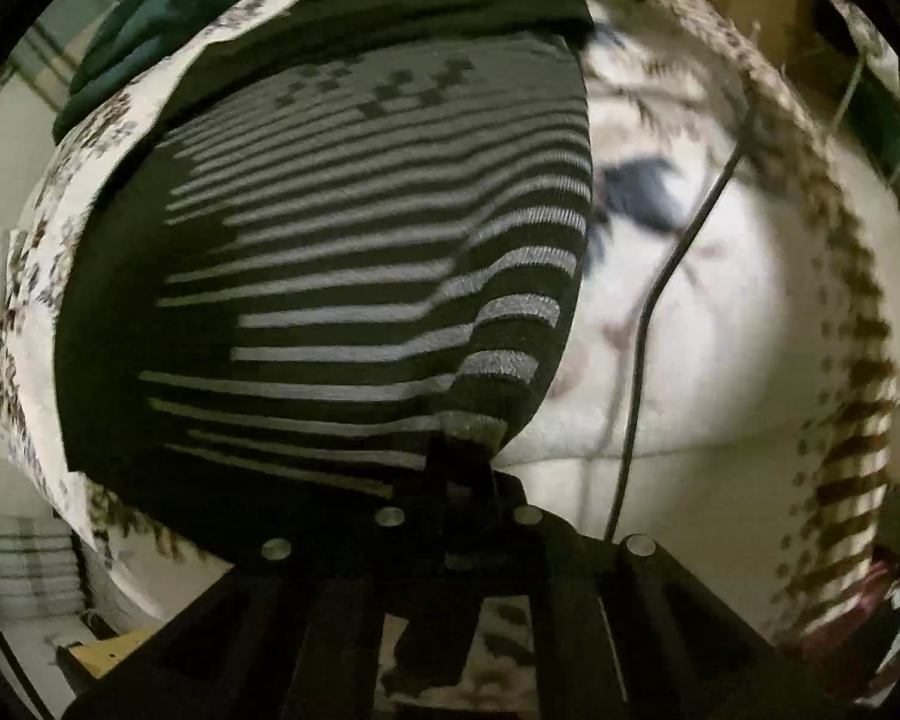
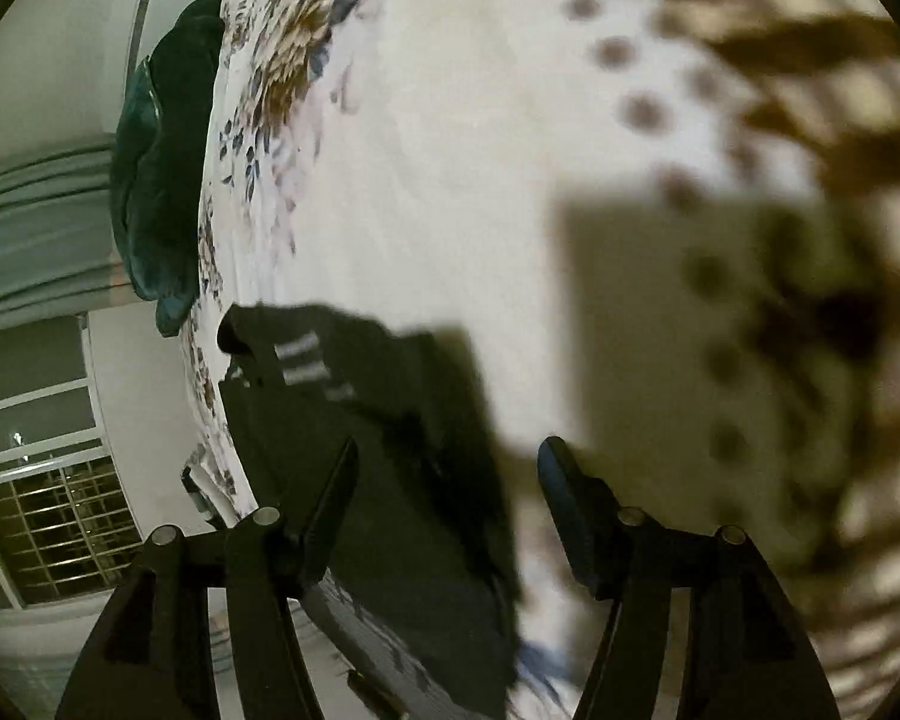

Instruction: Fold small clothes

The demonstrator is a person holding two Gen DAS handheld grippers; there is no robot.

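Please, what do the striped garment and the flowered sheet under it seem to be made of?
Garment: probably a knitted fabric, matte, black with grey stripes; the nearer stripes show a fine ribbed texture, and it sags softly where the left gripper pinches its edge. Sheet: likely thin woven cloth, perhaps cotton, white with a printed flower pattern; it looks smooth and dull, but blur hides the weave.

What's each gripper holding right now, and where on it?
Left gripper is shut on the striped garment, pinching its near edge. Right gripper is open, holding nothing.
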